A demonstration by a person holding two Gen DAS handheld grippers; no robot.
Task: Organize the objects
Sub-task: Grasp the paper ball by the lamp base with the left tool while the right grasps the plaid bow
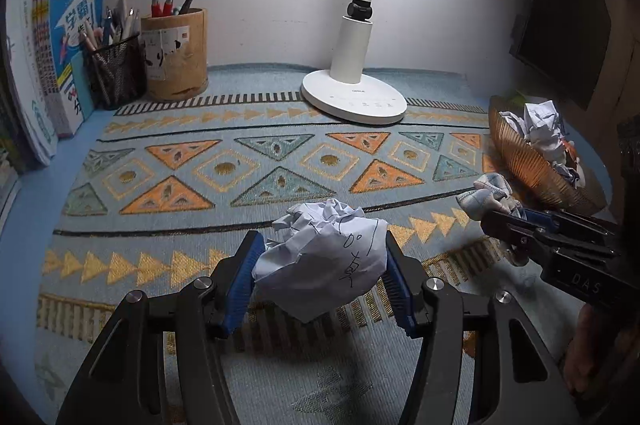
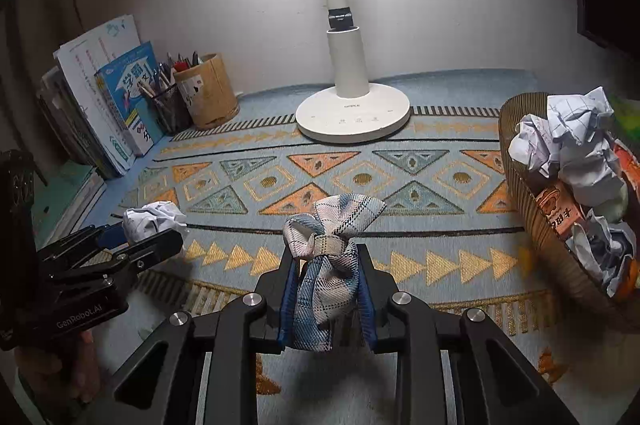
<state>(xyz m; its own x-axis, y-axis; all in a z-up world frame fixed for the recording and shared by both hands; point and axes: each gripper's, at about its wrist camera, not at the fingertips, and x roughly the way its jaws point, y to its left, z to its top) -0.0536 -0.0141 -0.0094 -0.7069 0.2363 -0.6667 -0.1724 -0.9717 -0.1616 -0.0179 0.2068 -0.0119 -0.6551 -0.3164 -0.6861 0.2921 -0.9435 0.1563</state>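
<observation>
From the left wrist view, the left gripper (image 1: 322, 265) has its two blue pads squeezed onto a crumpled paper ball (image 1: 320, 261) with pen scribbles on it. The ball sits between the pads, up off the patterned table mat (image 1: 248, 161). It looks like trash, so it is probably on its way to the brown ribbed basket (image 1: 524, 161) at the right edge, which already has more crumpled paper in it. The right gripper (image 1: 486, 211) comes in from the right with a plaid cloth bow (image 1: 486, 191) at its tip, just beside the basket — so both hands may want the same spot. A white desk lamp (image 1: 354, 93) stands at the back. A wooden pen cup (image 1: 176, 55), a black mesh pen cup (image 1: 116, 71) and some books (image 1: 70, 53) stand at the back left, well out of the way.

From the right wrist view, the right gripper (image 2: 328, 289) is closed tight on the plaid cloth bow (image 2: 326, 257). It pinches the lower tail, and the knot and loops stick up above the pads. The basket (image 2: 532, 225) is near on the right, stuffed with paper balls and a small orange carton (image 2: 560, 211). It is quite full, so new things could roll off the pile. The left gripper (image 2: 154, 229) is off to the left holding its paper ball (image 2: 150, 219). The lamp (image 2: 352, 117) stands behind, and the mat in between is bare.
</observation>
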